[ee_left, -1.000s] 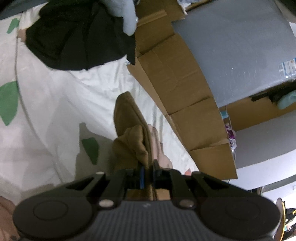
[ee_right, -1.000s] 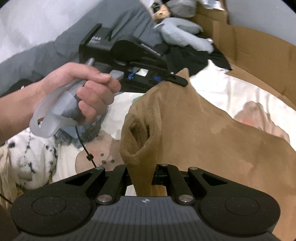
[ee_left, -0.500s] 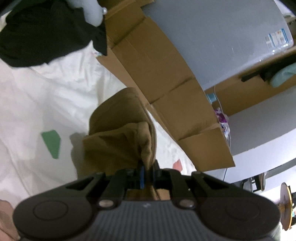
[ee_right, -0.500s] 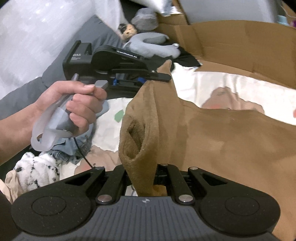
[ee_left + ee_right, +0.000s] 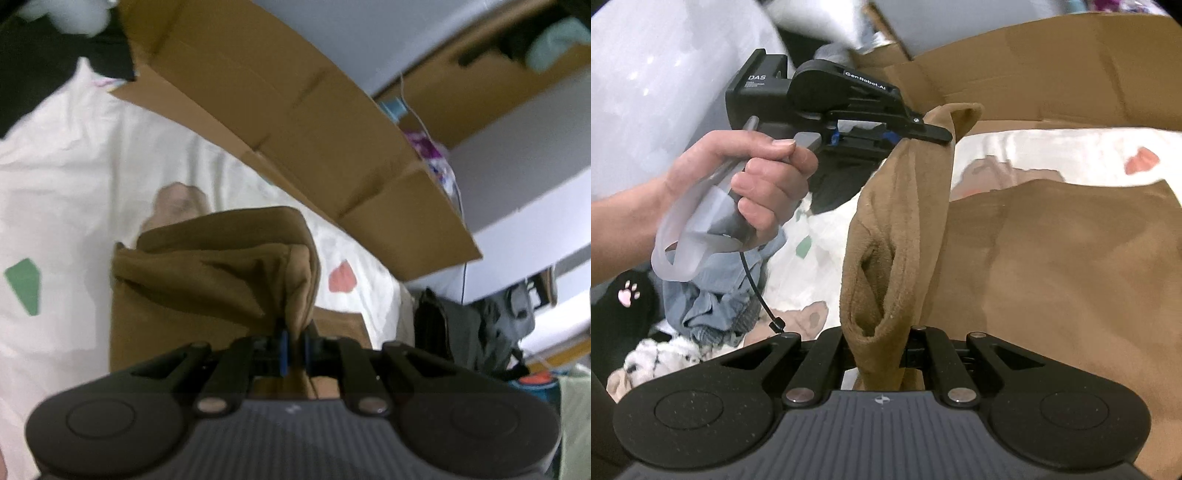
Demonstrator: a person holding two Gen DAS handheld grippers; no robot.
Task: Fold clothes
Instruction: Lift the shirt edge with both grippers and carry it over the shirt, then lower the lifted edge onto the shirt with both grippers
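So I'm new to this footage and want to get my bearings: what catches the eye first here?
The brown garment dominates: it is spread over the white patterned bed sheet, with one edge lifted and stretched between the two grippers. The left gripper, held in a bare hand, is shut on the far corner, and the right gripper is shut on the near one. Behind runs a cardboard wall.
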